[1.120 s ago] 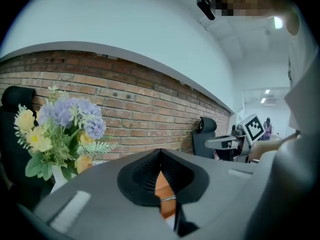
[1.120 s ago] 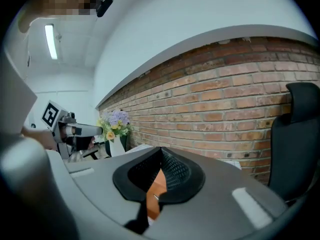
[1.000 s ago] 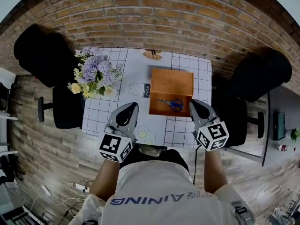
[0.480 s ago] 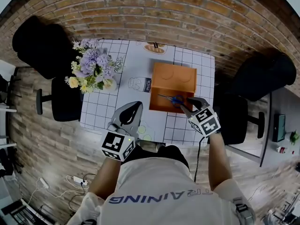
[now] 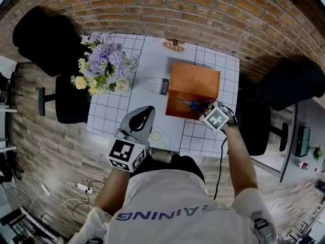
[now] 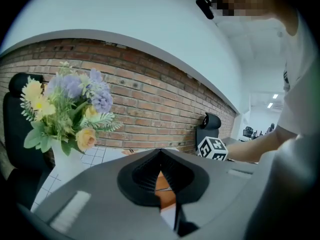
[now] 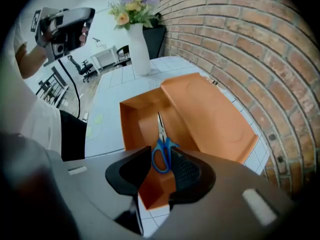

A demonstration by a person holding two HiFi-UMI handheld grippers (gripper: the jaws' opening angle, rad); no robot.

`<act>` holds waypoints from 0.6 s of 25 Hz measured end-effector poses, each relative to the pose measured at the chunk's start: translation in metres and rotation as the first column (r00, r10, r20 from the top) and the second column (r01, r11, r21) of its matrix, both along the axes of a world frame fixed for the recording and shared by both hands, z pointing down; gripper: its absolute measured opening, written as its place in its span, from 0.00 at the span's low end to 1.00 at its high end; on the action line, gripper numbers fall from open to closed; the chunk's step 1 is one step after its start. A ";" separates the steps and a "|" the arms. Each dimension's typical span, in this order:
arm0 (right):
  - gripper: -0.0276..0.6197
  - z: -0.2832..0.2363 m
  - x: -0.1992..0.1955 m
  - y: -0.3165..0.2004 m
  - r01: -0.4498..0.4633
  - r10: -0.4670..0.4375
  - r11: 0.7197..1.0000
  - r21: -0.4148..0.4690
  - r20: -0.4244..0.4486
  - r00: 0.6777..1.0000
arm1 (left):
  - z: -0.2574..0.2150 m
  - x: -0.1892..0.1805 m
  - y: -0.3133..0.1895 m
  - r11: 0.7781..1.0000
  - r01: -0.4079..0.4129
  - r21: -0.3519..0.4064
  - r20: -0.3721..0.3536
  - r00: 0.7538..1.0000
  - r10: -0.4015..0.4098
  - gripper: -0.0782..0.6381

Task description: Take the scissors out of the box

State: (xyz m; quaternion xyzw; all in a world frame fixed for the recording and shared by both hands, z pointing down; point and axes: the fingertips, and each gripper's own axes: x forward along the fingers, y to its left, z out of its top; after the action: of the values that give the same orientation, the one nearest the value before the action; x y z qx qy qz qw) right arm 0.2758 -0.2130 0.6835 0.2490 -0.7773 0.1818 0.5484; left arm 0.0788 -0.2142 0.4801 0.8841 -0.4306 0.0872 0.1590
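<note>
1. On a counter [image 5: 152,65] covered in a white grid cloth and set against a brick wall [image 5: 152,9], a person stands at the near edge with tongs in each hand.
2. An orange box [image 5: 195,80] sits on the right half of the counter, its lid open and leaning back toward the wall.
3. A vase of flowers [image 5: 101,70] stands at the far left, well apart from the box.
4. The left tongs [image 5: 146,112] hang over the near edge of the counter, tips together and empty.
5. The right tongs [image 7: 159,159] point steeply down into the box. Their jaws are opening wide, with the blue handle between them but not gripped.
6. The scissors [image 7: 161,134] lie flat on the box floor, handles toward the near wall.
7. Judged progress: the reach is nearly done. Closing on the handle, lifting out and setting down remain.
8. The near box wall sits close under the right tongs, so the clearest way out looks to be straight up. Bare cloth lies left of the box.
</note>
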 end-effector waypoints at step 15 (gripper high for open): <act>0.26 0.062 0.001 -0.005 0.128 -0.154 0.981 -0.144 -0.187 0.970 | 0.010 -0.021 -0.003 0.999 0.041 -0.027 0.000 0.999 -0.041 0.11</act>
State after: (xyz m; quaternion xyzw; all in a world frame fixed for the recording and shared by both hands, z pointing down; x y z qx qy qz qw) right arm 0.2770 -0.2184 0.7452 0.1731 -0.7214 0.1673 0.6494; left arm 0.0578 -0.2174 0.4902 0.8730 -0.4474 0.0896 0.1725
